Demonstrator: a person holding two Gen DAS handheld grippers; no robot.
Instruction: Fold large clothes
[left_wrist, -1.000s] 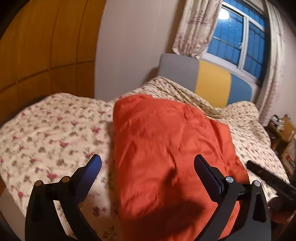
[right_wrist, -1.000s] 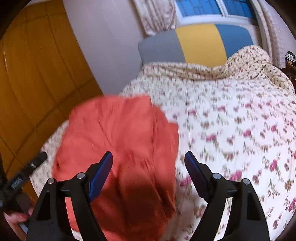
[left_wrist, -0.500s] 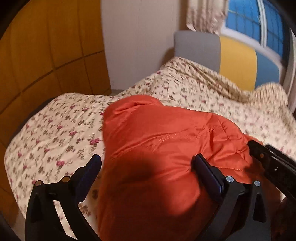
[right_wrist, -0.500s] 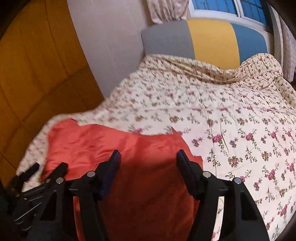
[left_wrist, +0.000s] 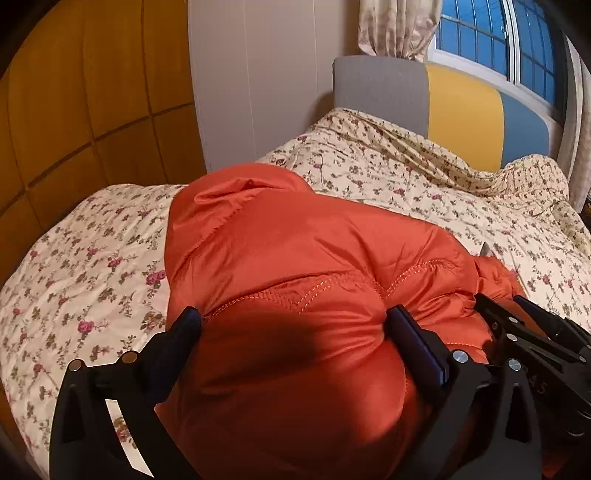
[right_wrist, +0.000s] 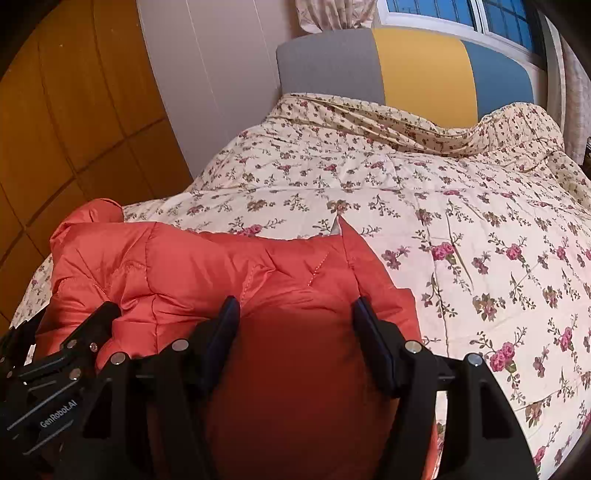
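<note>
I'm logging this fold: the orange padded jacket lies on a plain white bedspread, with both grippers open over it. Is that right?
Not quite: the bedspread is cream with a floral print, not plain white, as the right wrist view shows. The orange padded jacket does lie on it, with the left gripper and right gripper open over it.

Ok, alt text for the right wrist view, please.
An orange padded jacket lies bunched on a floral quilt, with the right gripper open, its fingers straddling a bulge of fabric. The left gripper sits at lower left; a grey, yellow and blue headboard stands behind.

Left hand-held gripper (left_wrist: 293, 321), right hand-held gripper (right_wrist: 295, 312): black frames, blue pads, silver screws, "GenRobot.AI" marking
</note>
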